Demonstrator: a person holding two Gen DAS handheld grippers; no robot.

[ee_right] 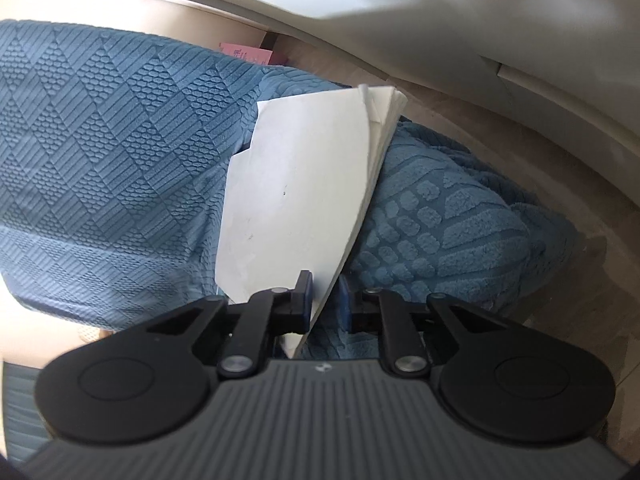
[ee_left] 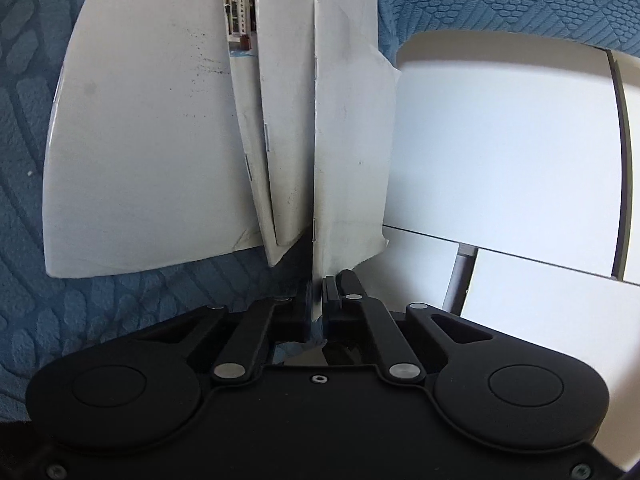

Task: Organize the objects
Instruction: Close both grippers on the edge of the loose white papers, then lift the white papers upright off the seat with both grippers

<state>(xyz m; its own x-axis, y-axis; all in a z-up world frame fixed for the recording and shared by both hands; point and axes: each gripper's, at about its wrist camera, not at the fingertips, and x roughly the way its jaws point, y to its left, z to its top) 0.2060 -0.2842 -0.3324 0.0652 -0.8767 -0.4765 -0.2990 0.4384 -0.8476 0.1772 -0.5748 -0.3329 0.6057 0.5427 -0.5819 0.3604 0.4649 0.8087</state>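
The left gripper [ee_left: 318, 300] is pressed together on the near edge of a white stapled booklet [ee_left: 344, 140], pinching the thin sheet between its black fingers [ee_left: 331, 290] so that it stands on edge, straight ahead of the camera. Just left of it 2 more white booklets [ee_left: 136, 140] fan out over the blue textured cover [ee_left: 24, 160], one with staples along its fold and a strip of printed colour page [ee_left: 238, 12] showing between them at the top. To the right lie flat white panels [ee_left: 508, 152] with dark gaps between them.

In the right wrist view, the right gripper [ee_right: 325, 300] has a stack of white papers [ee_right: 296, 184] between its jaws; the left pad touches the sheets, while a narrow gap shows beside the blue right pad [ee_right: 343, 300], so the jaws stand slightly spread and I cannot tell whether they truly pinch. The stack tilts up and away over the blue textured cover [ee_right: 100, 140], its far corner near the cover's edge. A pink item [ee_right: 246, 55] peeks out beyond the cover, and pale flooring [ee_right: 580, 240] runs along the right
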